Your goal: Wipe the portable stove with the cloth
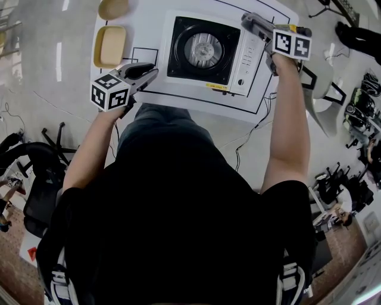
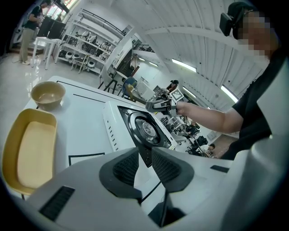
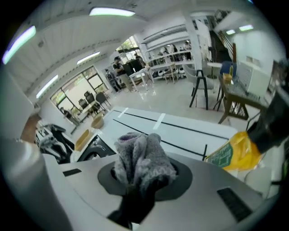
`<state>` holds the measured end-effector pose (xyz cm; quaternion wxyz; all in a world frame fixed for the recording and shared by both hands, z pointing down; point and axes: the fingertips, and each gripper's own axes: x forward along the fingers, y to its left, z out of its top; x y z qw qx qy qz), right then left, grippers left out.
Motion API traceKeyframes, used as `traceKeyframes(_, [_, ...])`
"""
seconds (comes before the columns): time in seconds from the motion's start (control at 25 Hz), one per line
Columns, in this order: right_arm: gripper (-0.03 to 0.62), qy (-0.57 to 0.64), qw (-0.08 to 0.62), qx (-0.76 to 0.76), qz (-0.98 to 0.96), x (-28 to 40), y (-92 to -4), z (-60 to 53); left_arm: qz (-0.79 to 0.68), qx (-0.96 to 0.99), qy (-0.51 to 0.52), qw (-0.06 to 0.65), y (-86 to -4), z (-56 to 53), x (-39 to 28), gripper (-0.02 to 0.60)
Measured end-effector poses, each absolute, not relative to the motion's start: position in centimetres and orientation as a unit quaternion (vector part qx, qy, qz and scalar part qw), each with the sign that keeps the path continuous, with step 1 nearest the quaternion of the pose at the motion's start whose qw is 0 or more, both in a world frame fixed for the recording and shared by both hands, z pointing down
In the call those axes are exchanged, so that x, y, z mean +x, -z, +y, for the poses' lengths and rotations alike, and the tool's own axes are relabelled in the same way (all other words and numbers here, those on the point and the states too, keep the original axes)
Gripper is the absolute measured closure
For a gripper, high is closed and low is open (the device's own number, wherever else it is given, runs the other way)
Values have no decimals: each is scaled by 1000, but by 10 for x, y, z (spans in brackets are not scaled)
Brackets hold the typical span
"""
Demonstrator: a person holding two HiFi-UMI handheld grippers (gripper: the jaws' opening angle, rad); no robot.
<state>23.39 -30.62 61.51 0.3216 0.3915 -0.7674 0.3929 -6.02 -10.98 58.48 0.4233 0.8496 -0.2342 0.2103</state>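
The portable stove (image 1: 205, 53) has a white body, a black top and a round burner, and stands mid-table. My right gripper (image 1: 253, 22) hovers over its right control panel. In the right gripper view it (image 3: 144, 178) is shut on a bunched grey cloth (image 3: 142, 158), with the stove (image 3: 90, 151) low at the left. My left gripper (image 1: 146, 74) hangs by the stove's front-left corner. In the left gripper view its jaws (image 2: 145, 166) stand a narrow gap apart with nothing between them, and the stove (image 2: 144, 128) lies just beyond.
A yellow tray (image 1: 110, 46) and a tan bowl (image 1: 113, 8) sit on the white table (image 1: 143, 30) left of the stove. A yellow bag (image 3: 232, 153) lies at the table's right. A cable (image 1: 262, 116) runs off the front edge. Office chairs stand on the floor around.
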Motion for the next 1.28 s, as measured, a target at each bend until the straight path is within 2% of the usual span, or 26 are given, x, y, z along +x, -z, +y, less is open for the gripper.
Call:
traceKeyframes(0.12, [480, -300, 373, 403, -780, 237, -604, -307, -234, 849, -212, 425, -586, -104, -59, 482])
traceKeyframes(0.36, [480, -179, 433, 425, -774, 244, -595, -307, -232, 850, -210, 424, -585, -95, -54, 482])
traceKeyframes(0.52, [480, -84, 512, 399, -756, 242, -606, -293, -232, 851, -210, 423, -585, -89, -52, 482])
traceKeyframes(0.72, [480, 12, 577, 344, -741, 233, -612, -265, -230, 851, -209, 422, -586, -77, -51, 482])
traceKeyframes(1.28, [480, 10, 614, 285, -736, 232, -623, -174, -222, 860, -205, 411, -572, -40, -40, 482])
